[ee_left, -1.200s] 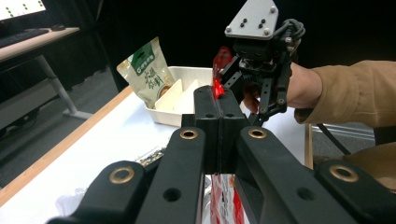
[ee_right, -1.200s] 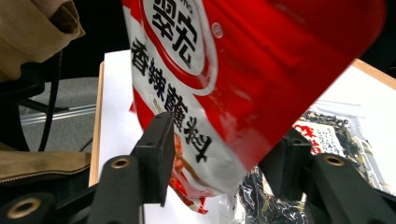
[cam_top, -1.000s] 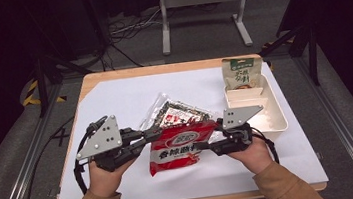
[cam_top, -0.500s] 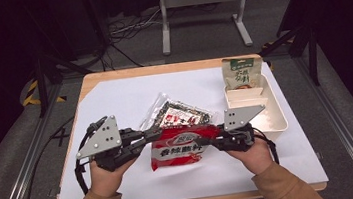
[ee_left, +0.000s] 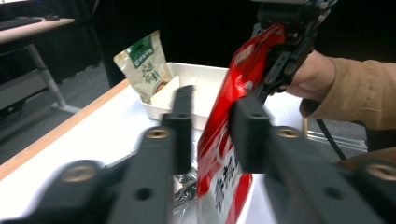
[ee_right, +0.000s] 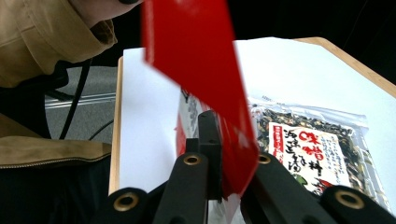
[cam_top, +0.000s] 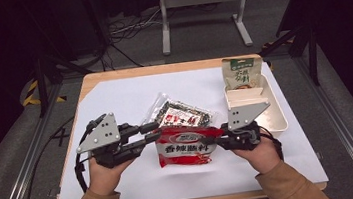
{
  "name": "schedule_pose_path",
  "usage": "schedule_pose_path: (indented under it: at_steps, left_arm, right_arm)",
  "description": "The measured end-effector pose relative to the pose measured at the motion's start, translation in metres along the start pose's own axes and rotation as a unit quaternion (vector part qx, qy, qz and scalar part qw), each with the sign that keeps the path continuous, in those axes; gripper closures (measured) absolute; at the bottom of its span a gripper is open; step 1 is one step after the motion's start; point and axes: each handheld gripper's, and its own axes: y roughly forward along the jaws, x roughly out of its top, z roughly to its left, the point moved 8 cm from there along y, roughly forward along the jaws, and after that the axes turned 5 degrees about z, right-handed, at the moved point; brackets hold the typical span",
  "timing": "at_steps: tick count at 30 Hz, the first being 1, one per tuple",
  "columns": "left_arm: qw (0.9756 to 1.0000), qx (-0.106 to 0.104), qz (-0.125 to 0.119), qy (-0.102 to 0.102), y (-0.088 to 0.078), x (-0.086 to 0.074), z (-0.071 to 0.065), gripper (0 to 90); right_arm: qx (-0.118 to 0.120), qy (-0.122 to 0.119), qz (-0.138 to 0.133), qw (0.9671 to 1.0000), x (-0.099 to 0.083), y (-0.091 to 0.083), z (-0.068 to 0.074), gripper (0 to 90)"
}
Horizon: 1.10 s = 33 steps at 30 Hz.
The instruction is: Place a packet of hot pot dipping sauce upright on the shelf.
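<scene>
A red seasoning packet (cam_top: 185, 146) hangs just above the white table cover between my two grippers. My right gripper (cam_top: 220, 137) is shut on its right edge; in the right gripper view the red packet (ee_right: 196, 56) rises from between the pinched jaws of that gripper (ee_right: 229, 154). My left gripper (cam_top: 153, 134) is at the packet's left edge and its jaws have just been opening. In the left gripper view its jaws (ee_left: 212, 107) stand apart with the red packet (ee_left: 219, 154) between them, the left pad clear of it.
A clear packet of dark dried mix (cam_top: 178, 112) lies flat just behind the red one. A white tray (cam_top: 279, 113) stands at the right with a green pouch (cam_top: 242, 74) leaning at its far end. The table's wooden edge (cam_top: 161, 70) frames the white cover.
The left gripper's jaws have parted at the packet's left edge. Both hands and the red packet have stayed almost where they were.
</scene>
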Motion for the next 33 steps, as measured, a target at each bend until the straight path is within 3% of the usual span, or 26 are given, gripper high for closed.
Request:
schedule_pose_path:
  at_steps: [4, 9, 18, 25, 33]
  left_arm:
    - [0.9998, 0.019, 0.005, -0.009, -0.003, -0.003, 0.007, 52.7]
    - [0.9989, 0.04, 0.024, -0.012, -0.005, -0.012, 0.015, 45.7]
    - [0.9965, 0.06, 0.041, -0.041, -0.007, -0.034, 0.035, 40.8]
    - [0.9905, 0.098, 0.082, -0.052, -0.008, -0.056, 0.047, 37.5]
    - [0.9865, 0.106, 0.101, -0.075, -0.013, -0.078, 0.058, 36.4]
  right_arm:
    - [-0.009, -0.001, 0.01, 0.9999, -0.001, -0.011, -0.003, 89.2]
    - [-0.016, -0.001, 0.021, 0.9996, 0.0, -0.022, -0.008, 89.2]
    - [-0.04, 0.003, 0.035, 0.9986, 0.004, -0.051, -0.023, 89.2]
    - [-0.056, 0.011, 0.032, 0.9979, 0.009, -0.069, -0.038, 89.1]
    - [-0.077, 0.009, 0.037, 0.9963, 0.017, -0.088, -0.049, 89.1]
